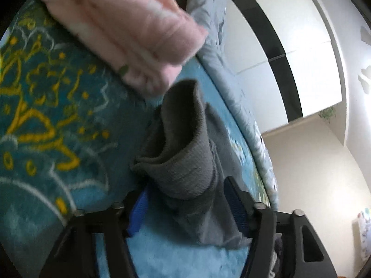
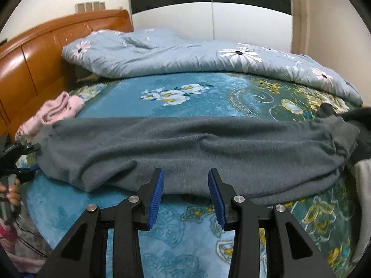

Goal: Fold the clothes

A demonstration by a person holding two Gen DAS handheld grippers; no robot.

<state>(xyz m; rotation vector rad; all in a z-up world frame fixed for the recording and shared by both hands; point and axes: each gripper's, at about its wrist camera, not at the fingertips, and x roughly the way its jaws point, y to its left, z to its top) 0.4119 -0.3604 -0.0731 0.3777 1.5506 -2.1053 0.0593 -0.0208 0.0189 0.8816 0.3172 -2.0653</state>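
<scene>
Left gripper (image 1: 185, 199): we see its fingers clamped on the grey garment's (image 2: 185, 148) cuff.
Right gripper (image 2: 186, 197): fingers apart, empty, at the garment's near edge.
Bed (image 2: 197, 92): garment lies across it.
Only left view: folded pink clothes (image 1: 120, 27) close ahead.
Far: duvet (image 2: 185, 53), headboard (image 2: 34, 53).
</scene>
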